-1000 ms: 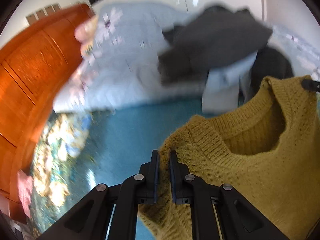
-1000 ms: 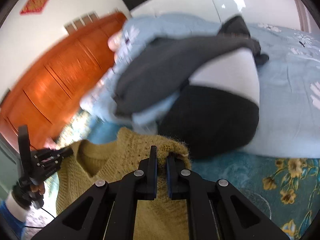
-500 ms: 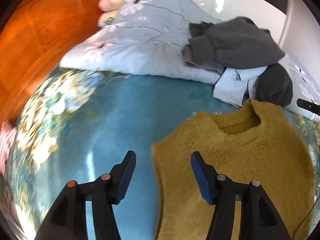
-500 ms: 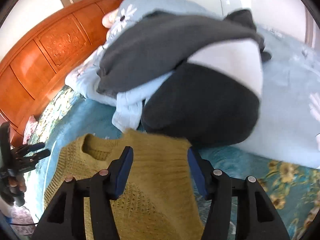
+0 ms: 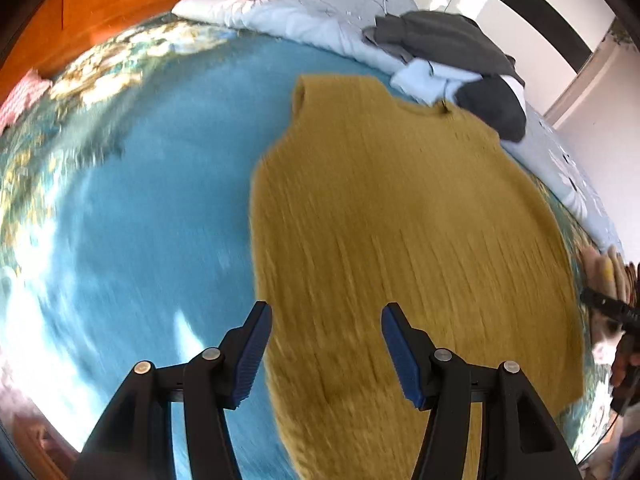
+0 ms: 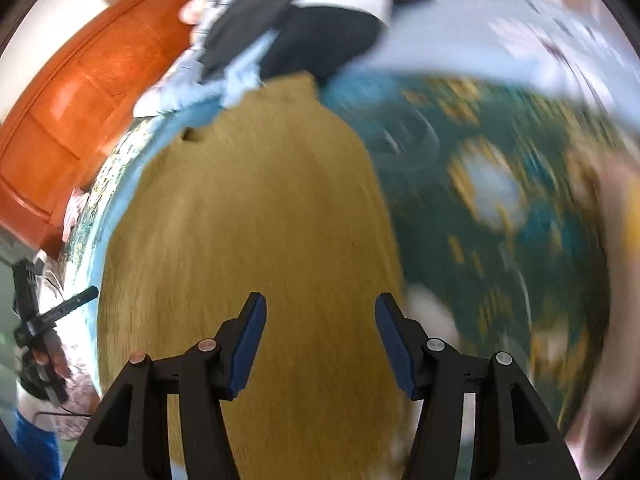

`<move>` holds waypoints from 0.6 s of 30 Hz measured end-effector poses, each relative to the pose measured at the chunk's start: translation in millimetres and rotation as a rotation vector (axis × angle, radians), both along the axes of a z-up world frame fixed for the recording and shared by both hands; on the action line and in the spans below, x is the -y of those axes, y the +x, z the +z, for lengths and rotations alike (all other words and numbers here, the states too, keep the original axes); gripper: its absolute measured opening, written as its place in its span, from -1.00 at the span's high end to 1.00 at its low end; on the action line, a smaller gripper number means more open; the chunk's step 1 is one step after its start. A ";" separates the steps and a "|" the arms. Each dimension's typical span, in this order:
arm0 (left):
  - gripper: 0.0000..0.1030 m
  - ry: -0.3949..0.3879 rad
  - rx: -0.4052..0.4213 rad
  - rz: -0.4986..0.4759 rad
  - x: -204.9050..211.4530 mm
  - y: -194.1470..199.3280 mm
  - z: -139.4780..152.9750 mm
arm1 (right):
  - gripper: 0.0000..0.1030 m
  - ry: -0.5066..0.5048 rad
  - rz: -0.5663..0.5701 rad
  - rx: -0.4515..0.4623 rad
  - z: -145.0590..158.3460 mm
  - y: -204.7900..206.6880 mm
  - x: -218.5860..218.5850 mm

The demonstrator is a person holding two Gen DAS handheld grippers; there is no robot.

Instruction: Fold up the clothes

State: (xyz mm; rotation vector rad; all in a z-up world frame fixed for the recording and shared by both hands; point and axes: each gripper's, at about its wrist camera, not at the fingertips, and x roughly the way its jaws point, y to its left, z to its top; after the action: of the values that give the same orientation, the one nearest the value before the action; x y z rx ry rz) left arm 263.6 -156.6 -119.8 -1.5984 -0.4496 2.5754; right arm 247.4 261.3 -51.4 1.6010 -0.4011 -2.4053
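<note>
With mustard sweater (image 5: 400,232) lying flat on bedspread (image 5: 152,184), left gripper (image 5: 326,350) and right gripper (image 6: 318,344) both spread wide, empty; grab side edges evenly, fold inward.

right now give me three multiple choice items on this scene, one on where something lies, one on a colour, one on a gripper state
1. Where does the dark grey clothes pile lie?
A. beyond the neckline of the sweater vest
B. on the wooden headboard
C. between the gripper fingers

2. What colour is the vest?
A. red
B. mustard yellow
C. white

3. How do the left gripper and right gripper stand?
A. both shut on the vest
B. one open, one shut
C. both open, holding nothing

Key: 1 A, the pile sits past the collar; 2 B, the knit is mustard; 3 C, the blue pads stand apart in both wrist views.
</note>
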 end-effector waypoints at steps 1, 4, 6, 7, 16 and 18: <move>-0.19 0.012 0.007 0.006 -2.8 6.5 -3.2 | -0.13 -0.005 -0.019 0.021 -6.4 9.7 -6.7; -0.19 0.044 0.020 0.027 -9.7 23.1 -9.5 | -0.13 -0.035 -0.044 0.067 -20.3 27.2 -14.4; -0.18 0.050 0.021 0.021 -14.9 31.2 -10.5 | -0.13 -0.089 -0.022 0.067 -22.9 32.0 -12.3; -0.15 0.049 0.021 0.023 -17.5 36.2 -10.9 | -0.13 -0.115 -0.010 0.066 -24.1 34.3 -11.2; 0.86 0.029 0.047 0.127 -7.4 54.6 -13.4 | 0.74 -0.137 -0.042 0.049 -17.3 39.4 -20.8; 0.88 0.031 0.052 0.141 -4.2 55.6 -15.5 | 0.74 -0.124 -0.045 0.059 -19.7 35.0 -19.8</move>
State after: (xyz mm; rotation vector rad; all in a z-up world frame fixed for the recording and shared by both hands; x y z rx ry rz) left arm 319.2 -152.4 -135.3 -1.6845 -0.6247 2.6173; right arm 282.4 281.1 -71.1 1.6276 -0.5909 -2.3199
